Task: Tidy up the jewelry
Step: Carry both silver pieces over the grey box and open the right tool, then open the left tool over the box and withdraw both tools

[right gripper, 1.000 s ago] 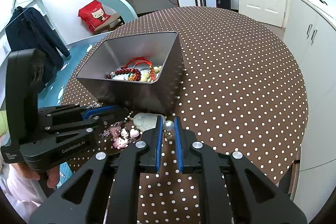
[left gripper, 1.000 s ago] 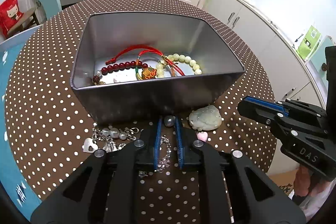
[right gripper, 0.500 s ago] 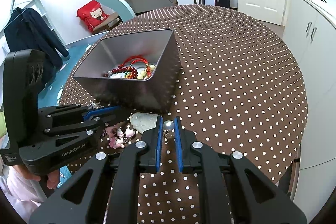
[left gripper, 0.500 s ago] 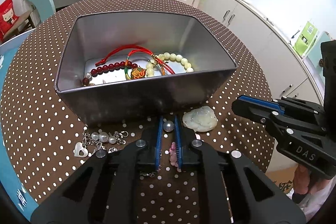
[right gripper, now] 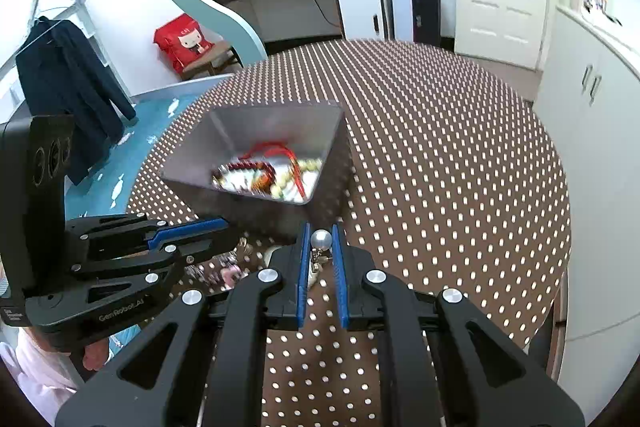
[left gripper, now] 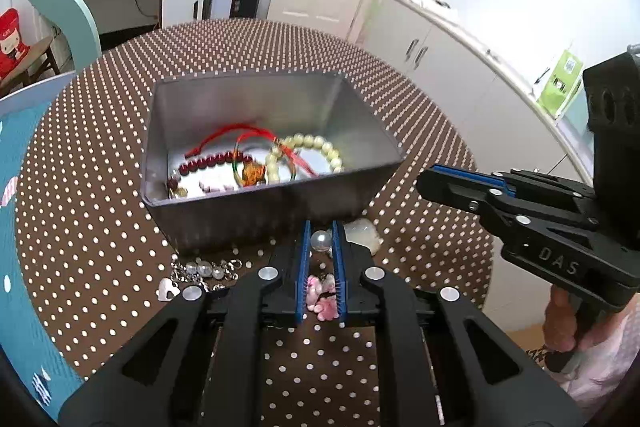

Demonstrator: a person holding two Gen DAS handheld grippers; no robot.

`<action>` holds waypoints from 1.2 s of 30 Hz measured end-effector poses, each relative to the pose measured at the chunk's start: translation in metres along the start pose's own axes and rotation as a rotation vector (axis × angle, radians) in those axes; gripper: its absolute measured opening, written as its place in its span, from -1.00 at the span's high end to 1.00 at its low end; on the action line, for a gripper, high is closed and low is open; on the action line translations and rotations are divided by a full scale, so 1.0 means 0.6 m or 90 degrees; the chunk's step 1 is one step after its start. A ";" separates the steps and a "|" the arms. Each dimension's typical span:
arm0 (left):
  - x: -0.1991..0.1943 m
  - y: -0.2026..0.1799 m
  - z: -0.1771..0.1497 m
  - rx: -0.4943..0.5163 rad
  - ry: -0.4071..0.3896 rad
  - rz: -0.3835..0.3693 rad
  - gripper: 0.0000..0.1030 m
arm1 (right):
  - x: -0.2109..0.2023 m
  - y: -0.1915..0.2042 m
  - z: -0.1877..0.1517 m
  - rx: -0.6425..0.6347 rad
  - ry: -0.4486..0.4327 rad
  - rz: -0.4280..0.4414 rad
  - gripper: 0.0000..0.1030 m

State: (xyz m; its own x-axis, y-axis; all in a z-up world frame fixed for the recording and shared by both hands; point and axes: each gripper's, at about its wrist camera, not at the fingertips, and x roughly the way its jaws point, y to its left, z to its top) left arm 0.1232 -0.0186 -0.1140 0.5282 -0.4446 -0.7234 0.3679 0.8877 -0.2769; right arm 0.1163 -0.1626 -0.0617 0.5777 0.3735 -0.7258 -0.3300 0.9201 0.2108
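- Left gripper (left gripper: 320, 227): clamped on a pearl bead (left gripper: 320, 239) at the very tip of the blue pads, just in front of the tin's near wall.
- Below that bead: pink charms (left gripper: 320, 295), strung back between the pads toward the camera, long axis along the fingers.
- Right gripper (right gripper: 321, 227): likewise closed on a silvery bead (right gripper: 321, 239) at the pad tips, with a short bit of chain (right gripper: 316, 265) hanging under it, again in line with the fingers. Holds near the tin's front corner.
- Metal tin (left gripper: 272, 203): open-topped, rectangular, on the brown dotted tablecloth (left gripper: 100, 187), long side facing the left camera.
- Inside the tin: dark red bead bracelet (left gripper: 216, 159), red cord (left gripper: 224, 133), cream bead bracelet (left gripper: 320, 143), small orange charm (left gripper: 254, 171), all piled loosely on the floor; somewhat blurred.
- On the cloth outside, against the near wall: pale green pendant (left gripper: 366, 233) just right of the left gripper's tip; pearl-and-chain piece (left gripper: 204, 269) with a white heart (left gripper: 168, 289) to the left.
- Between each held bead and the tin's inside: only the tin's near wall.
- Beyond the table: white door, cabinets, desk with a monitor.
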 end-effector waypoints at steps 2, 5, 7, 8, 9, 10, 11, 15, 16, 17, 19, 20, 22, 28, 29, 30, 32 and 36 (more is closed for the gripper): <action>-0.014 0.001 0.005 -0.001 -0.014 -0.006 0.80 | -0.006 0.007 0.010 -0.009 -0.014 0.004 0.80; -0.036 0.000 0.019 -0.003 -0.044 -0.003 0.80 | -0.007 0.013 0.024 -0.021 -0.025 0.008 0.80; -0.052 -0.002 0.029 0.003 -0.072 0.006 0.80 | -0.003 0.017 0.032 -0.028 -0.030 0.013 0.80; -0.056 0.000 0.034 0.000 -0.079 0.007 0.80 | 0.001 0.020 0.037 -0.032 -0.031 0.013 0.80; -0.059 -0.001 0.037 -0.003 -0.083 0.009 0.80 | 0.004 0.021 0.039 -0.034 -0.032 0.014 0.80; -0.061 0.002 0.041 -0.007 -0.088 0.014 0.80 | 0.008 0.024 0.043 -0.038 -0.032 0.019 0.80; -0.062 0.005 0.045 -0.009 -0.092 0.019 0.80 | 0.011 0.024 0.043 -0.040 -0.032 0.022 0.80; -0.059 0.022 0.058 -0.018 -0.092 0.032 0.80 | 0.025 0.035 0.054 -0.056 -0.028 0.033 0.80; -0.056 0.024 0.062 -0.020 -0.091 0.035 0.80 | 0.030 0.038 0.058 -0.061 -0.026 0.035 0.80; -0.053 0.028 0.064 -0.024 -0.090 0.037 0.80 | 0.033 0.042 0.062 -0.064 -0.025 0.039 0.80; -0.048 0.032 0.071 -0.026 -0.086 0.039 0.80 | 0.037 0.048 0.066 -0.072 -0.024 0.045 0.79; -0.045 0.034 0.072 -0.027 -0.083 0.042 0.79 | 0.037 0.049 0.066 -0.074 -0.027 0.043 0.77; -0.041 0.038 0.073 -0.027 -0.077 0.046 0.79 | 0.037 0.049 0.067 -0.075 -0.031 0.043 0.63; -0.031 0.044 0.067 -0.030 -0.061 0.053 0.77 | 0.039 0.039 0.063 -0.063 -0.027 0.035 0.42; -0.030 0.045 0.065 -0.031 -0.059 0.053 0.77 | 0.038 0.038 0.062 -0.062 -0.026 0.034 0.42; -0.028 0.045 0.066 -0.031 -0.057 0.054 0.77 | 0.038 0.037 0.061 -0.061 -0.025 0.032 0.42; -0.028 0.046 0.065 -0.031 -0.057 0.054 0.77 | 0.036 0.036 0.058 -0.059 -0.024 0.032 0.42; -0.031 0.047 0.064 -0.032 -0.060 0.056 0.77 | 0.031 0.036 0.058 -0.057 -0.025 0.030 0.42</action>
State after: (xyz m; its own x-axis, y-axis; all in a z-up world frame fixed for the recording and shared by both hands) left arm 0.1531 0.0102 -0.0840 0.6270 -0.3722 -0.6843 0.2795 0.9275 -0.2483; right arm 0.1457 -0.1315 -0.0480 0.5885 0.4222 -0.6895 -0.4224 0.8877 0.1831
